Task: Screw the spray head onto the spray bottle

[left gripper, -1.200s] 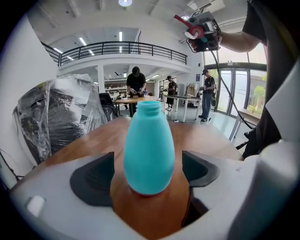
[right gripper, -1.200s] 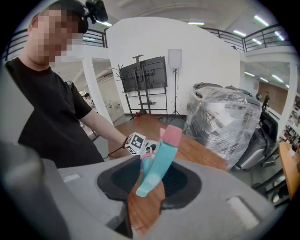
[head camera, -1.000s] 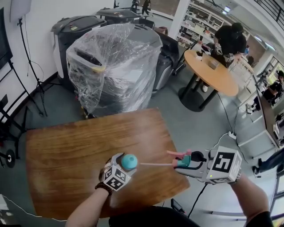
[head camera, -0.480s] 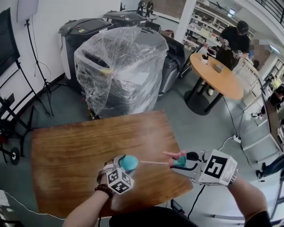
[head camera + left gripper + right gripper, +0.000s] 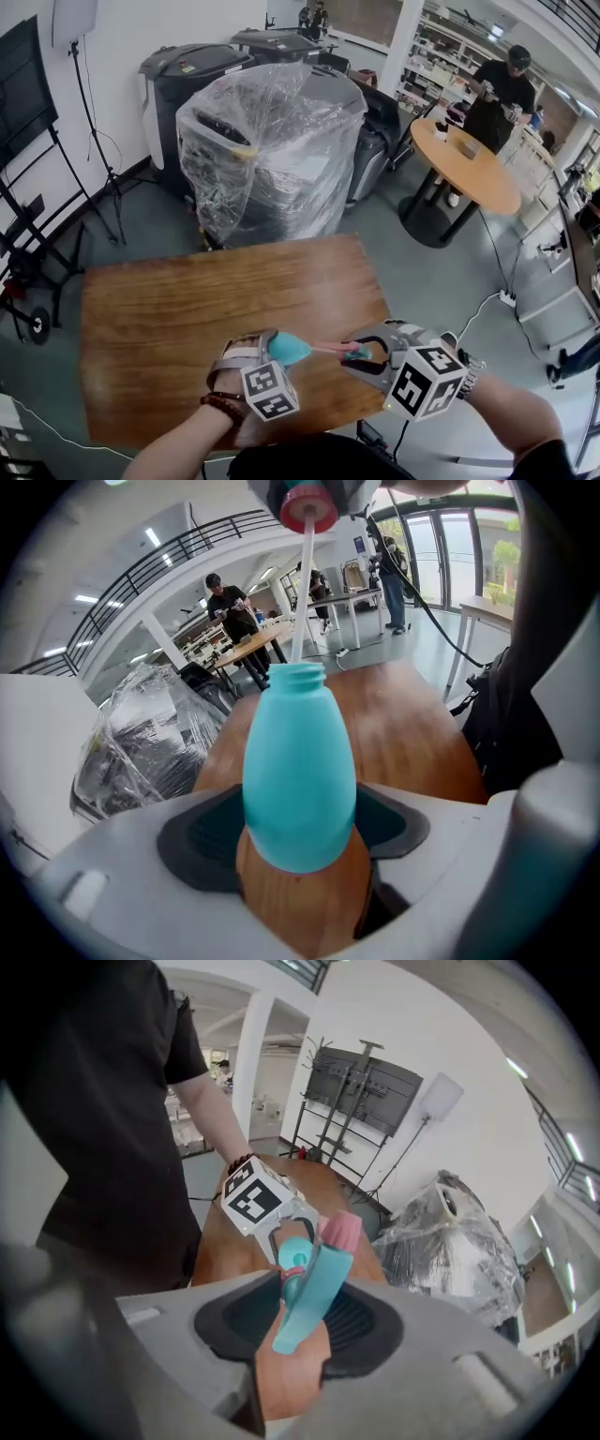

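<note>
My left gripper is shut on the teal spray bottle, held tilted over the near edge of the wooden table. Its jaws have just been closing a little on the bottle's body. My right gripper is shut on the teal spray head, whose pink nozzle shows in the right gripper view. The head's thin pink tube runs down into the bottle's open neck. The head hangs a short way off the neck and does not touch it.
Behind the table stands a machine wrapped in clear plastic. A round wooden table with a person beside it is at the back right. A light stand is at the left, and cables lie on the floor at the right.
The right gripper has moved left and rolled, which brought the spray head much closer to the bottle, with more tube inside. The left gripper has lifted and turned the bottle's mouth toward the head.
</note>
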